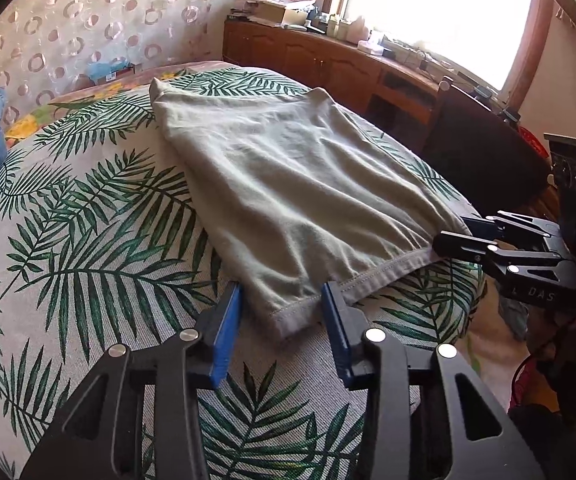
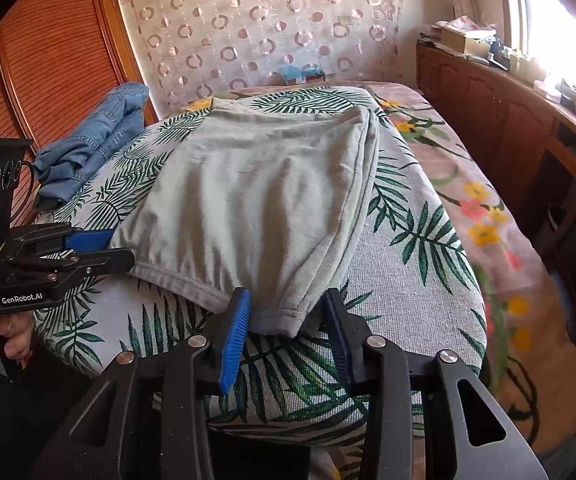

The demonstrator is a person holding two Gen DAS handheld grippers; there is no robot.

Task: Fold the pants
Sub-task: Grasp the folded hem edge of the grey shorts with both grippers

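A bed covered by a palm-leaf print spread (image 1: 88, 240) fills a sunlit bedroom, with a floral sheet (image 2: 476, 208) showing along its right side and far end. A circle-patterned curtain (image 2: 256, 28) hangs on the far wall; a slatted wooden wardrobe (image 2: 52, 68) stands at the far left. Under the bright window (image 1: 440, 12), a long wooden cabinet (image 1: 328, 64) at right carries a clutter of boxes and bottles too small to identify. A small box holding something blue (image 1: 108, 70) sits at the far end of the bed; its contents are unclear.

The pale grey-green pants (image 1: 288, 184) lie folded on the spread, hemmed edge nearest the cameras. A heap of blue jeans (image 2: 96, 136) rests on the bed's far left edge.

The left gripper (image 1: 282, 316) has its blue-padded fingers spread wide on either side of the near left corner of the hem. The right gripper (image 2: 288, 320) is likewise spread wide, straddling the near right corner, not pinching the cloth.
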